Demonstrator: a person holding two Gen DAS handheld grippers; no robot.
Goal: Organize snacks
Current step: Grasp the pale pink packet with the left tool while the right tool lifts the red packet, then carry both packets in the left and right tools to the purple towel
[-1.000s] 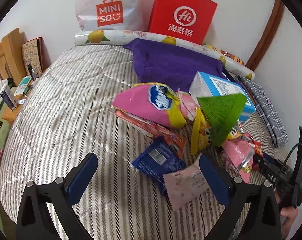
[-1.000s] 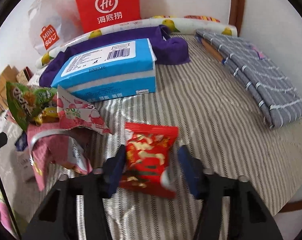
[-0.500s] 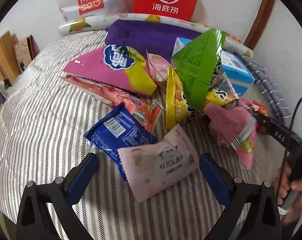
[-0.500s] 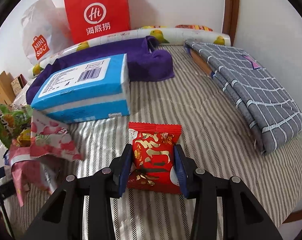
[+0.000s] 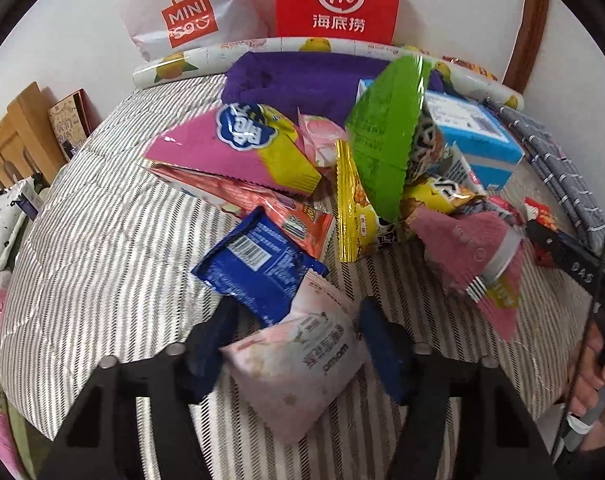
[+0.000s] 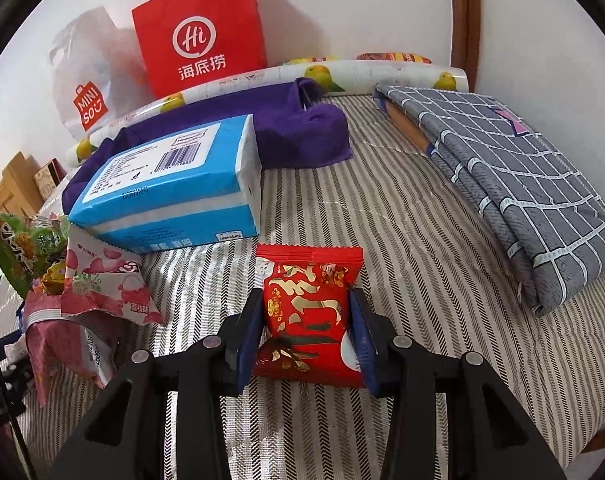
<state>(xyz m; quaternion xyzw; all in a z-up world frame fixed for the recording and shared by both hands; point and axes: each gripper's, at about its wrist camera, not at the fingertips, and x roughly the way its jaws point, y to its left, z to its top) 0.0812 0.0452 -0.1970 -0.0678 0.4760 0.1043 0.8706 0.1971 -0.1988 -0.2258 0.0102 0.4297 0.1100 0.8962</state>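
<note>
Meanwhile the left gripper (image 5: pixel 298 336) is closing round a pale-pink crinkly packet (image 5: pixel 298 364) on the striped quilt (image 5: pixel 102 240); the right gripper (image 6: pixel 306 332) pinches a glossy red packet (image 6: pixel 308 312) — gold script — before a red "Hi" paper bag (image 6: pixel 200 28).

The red paper bag (image 6: pixel 200 36) against the wall carries a white ring logo reading "Hi" with "海底捞" beneath it. Beside it, the white plastic bag (image 5: pixel 182 8) bears a red shopping-bag emblem — "MINI SO" in white. The pale pink snack packet (image 5: pixel 298 364) shows "omomo", seen upside down; its Chinese print is too blurred to read. The pink lychee packet (image 6: pixel 106 288) reads "荔枝味". The blue tissue pack (image 6: pixel 170 184) has a barcode — its small print is illegible.
</note>
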